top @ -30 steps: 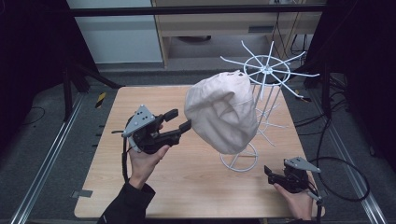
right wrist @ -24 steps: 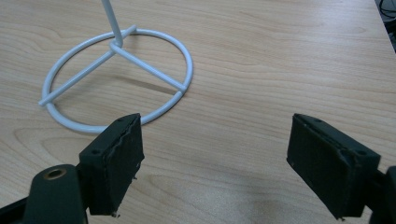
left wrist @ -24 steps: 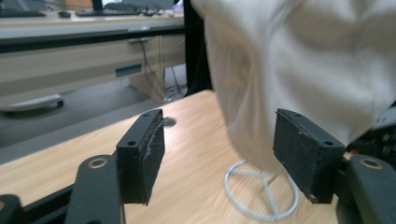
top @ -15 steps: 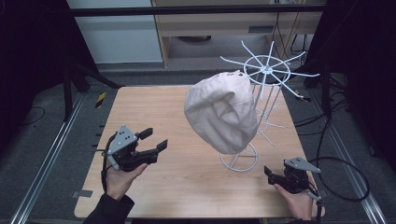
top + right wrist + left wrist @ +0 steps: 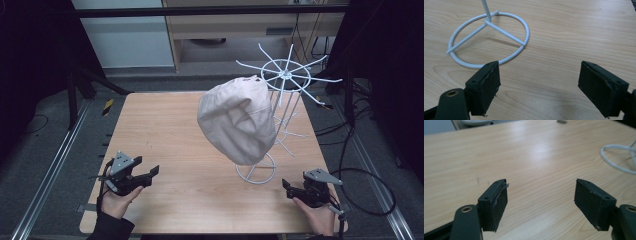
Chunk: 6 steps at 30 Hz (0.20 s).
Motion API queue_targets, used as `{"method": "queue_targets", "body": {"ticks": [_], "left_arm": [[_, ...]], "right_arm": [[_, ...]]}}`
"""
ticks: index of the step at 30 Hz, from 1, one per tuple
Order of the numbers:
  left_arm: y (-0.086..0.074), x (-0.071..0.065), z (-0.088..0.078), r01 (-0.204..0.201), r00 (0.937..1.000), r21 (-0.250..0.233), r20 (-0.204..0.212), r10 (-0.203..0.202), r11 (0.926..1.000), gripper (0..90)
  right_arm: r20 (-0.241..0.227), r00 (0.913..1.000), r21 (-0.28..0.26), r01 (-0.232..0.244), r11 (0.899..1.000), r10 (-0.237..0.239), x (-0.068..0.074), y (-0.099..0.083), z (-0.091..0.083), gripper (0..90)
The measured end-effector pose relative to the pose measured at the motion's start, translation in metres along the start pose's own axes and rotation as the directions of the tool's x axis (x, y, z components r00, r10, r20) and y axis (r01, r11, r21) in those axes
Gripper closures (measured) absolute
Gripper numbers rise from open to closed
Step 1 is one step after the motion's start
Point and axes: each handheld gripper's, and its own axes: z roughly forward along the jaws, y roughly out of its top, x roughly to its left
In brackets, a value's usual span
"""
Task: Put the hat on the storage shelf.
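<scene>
We see a pale cloth hat (image 5: 239,120) hanging on a white wire rack (image 5: 285,80) that stands toward the far right of the wooden worktop (image 5: 170,125); the hat drapes over one of the rack's upper arms and hangs clear of the wood, with the rack's round base (image 5: 256,174) showing just below its lower edge. Our left gripper (image 5: 150,172) sits low over the near left corner of the worktop, well apart from the hat, held in a hand (image 5: 117,200) that comes in from the bottom edge. Its fingers (image 5: 496,202) stand wide apart and have just been opening, with nothing between them but bare wood (the left gripper view shows the grain running clean across the gap, and a bit of the rack's base ring at the far right). Our right gripper (image 5: 289,187) rests at the near right edge of the worktop, close to the rack's base and below the hat. Its fingers (image 5: 486,85) are spread too and hold nothing; in the right gripper view the base ring (image 5: 489,37) with its spokes lies just beyond the left finger, not touching it. Neither gripper is in contact with the hat or the rack.
</scene>
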Motion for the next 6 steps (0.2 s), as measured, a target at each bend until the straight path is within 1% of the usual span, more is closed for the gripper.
{"method": "queue_targets", "body": {"ticks": [3,6], "left_arm": [[-0.013,0.013,0.004,0.009,0.9995,0.027,-0.032,-0.008,0.9996,26.2],[-0.023,0.019,0.007,0.008,0.9984,0.044,-0.056,-0.005,0.999,25.5]], "right_arm": [[-0.001,1.0,0.001,-0.001,1.0,0.001,0.0,0.0,0.0,17.6],[-0.005,1.0,-0.001,-0.004,1.0,0.004,0.0,0.0,-0.001,17.5]]}}
